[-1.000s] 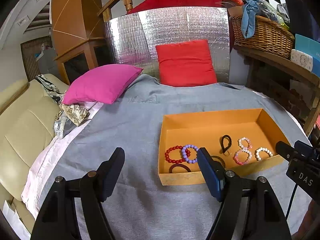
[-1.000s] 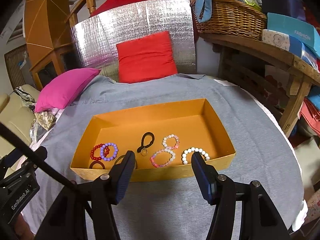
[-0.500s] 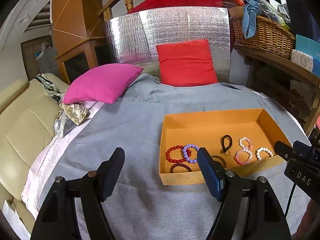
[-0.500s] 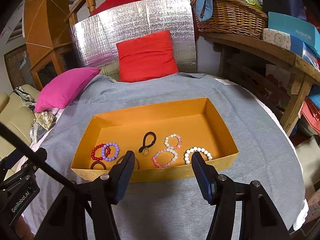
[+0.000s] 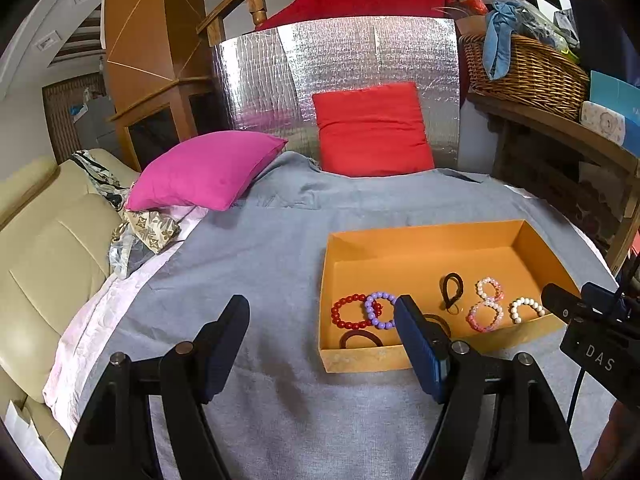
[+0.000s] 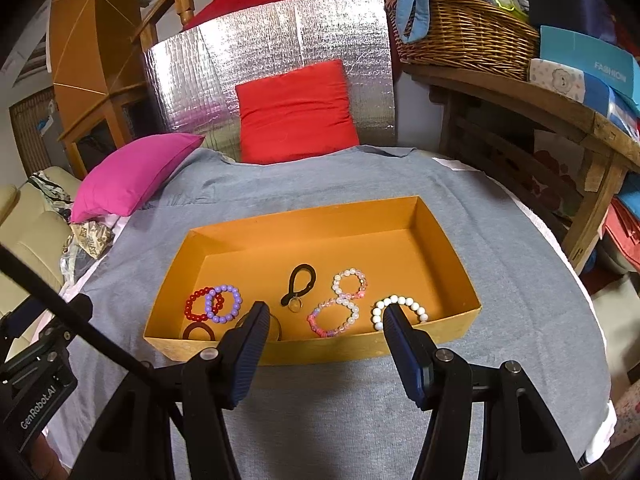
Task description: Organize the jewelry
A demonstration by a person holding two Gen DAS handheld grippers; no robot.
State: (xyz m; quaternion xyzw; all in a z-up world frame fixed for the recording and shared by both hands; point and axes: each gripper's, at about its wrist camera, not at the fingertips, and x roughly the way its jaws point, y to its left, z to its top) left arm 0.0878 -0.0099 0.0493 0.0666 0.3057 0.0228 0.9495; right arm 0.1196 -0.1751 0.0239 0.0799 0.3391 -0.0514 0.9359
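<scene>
An orange box [image 6: 440, 236] lies on the grey cloth and shows in the left wrist view too [image 5: 536, 242]. In it lie a red bead bracelet [image 6: 193, 309], a purple one [image 6: 224, 304], a black loop with a ring [image 6: 298, 286], two pink and clear bracelets [image 6: 334, 318], a white bead bracelet [image 6: 400, 307] and dark hair bands [image 6: 198, 332]. My right gripper [image 6: 324, 322] is open and empty just in front of the box's near wall. My left gripper [image 5: 322, 320] is open and empty, to the left of the box's near corner.
A pink pillow [image 5: 204, 168] and a red pillow [image 5: 372, 128] lie at the back against a silver foil panel [image 5: 336, 60]. A beige sofa [image 5: 44, 248] is on the left. A wooden shelf with a wicker basket [image 6: 468, 36] stands on the right.
Both views have shifted slightly; the right gripper has pulled back a little from the box. The jewelry has not moved.
</scene>
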